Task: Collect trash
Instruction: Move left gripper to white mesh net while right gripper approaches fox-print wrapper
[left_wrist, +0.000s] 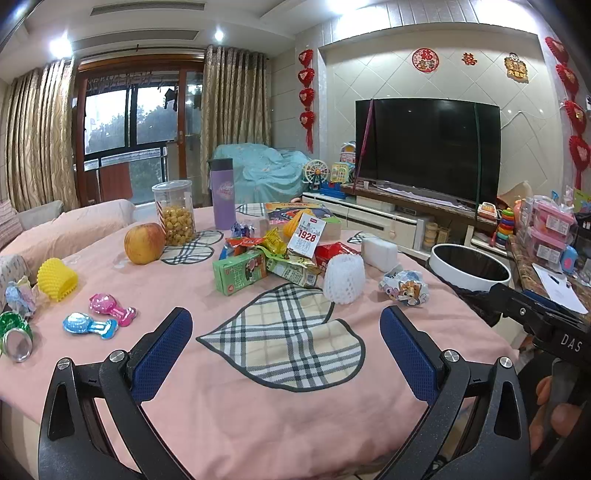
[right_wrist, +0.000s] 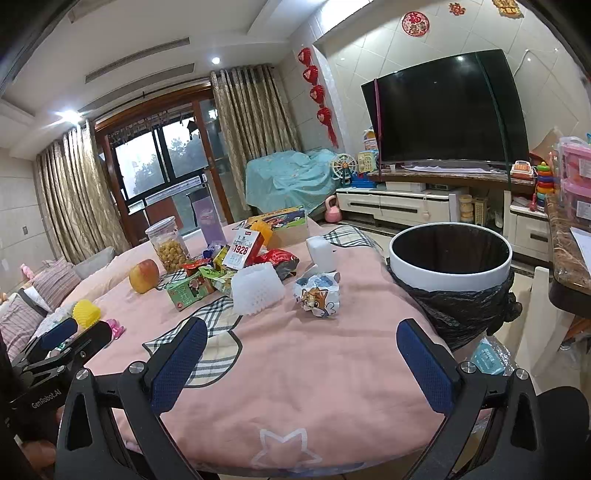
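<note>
A pile of trash lies mid-table: a green drink carton (left_wrist: 240, 271) (right_wrist: 186, 291), snack wrappers (left_wrist: 273, 243), a white foam fruit net (left_wrist: 344, 278) (right_wrist: 257, 290), a crumpled cat-print wrapper (left_wrist: 404, 288) (right_wrist: 318, 293) and a "1928" box (left_wrist: 306, 236) (right_wrist: 242, 253). A white bin with a black bag (right_wrist: 450, 264) (left_wrist: 471, 271) stands at the table's right edge. My left gripper (left_wrist: 286, 336) is open and empty above the pink cloth, short of the pile. My right gripper (right_wrist: 301, 349) is open and empty, near the table's front, left of the bin.
An apple (left_wrist: 144, 243), a snack jar (left_wrist: 174, 212), a purple bottle (left_wrist: 222, 194), a yellow foam net (left_wrist: 58, 280), foil candy wrappers (left_wrist: 99, 317) and a green can (left_wrist: 14, 336) lie at the left. A white block (left_wrist: 379, 253) and a picture book (right_wrist: 280, 219) sit behind the pile.
</note>
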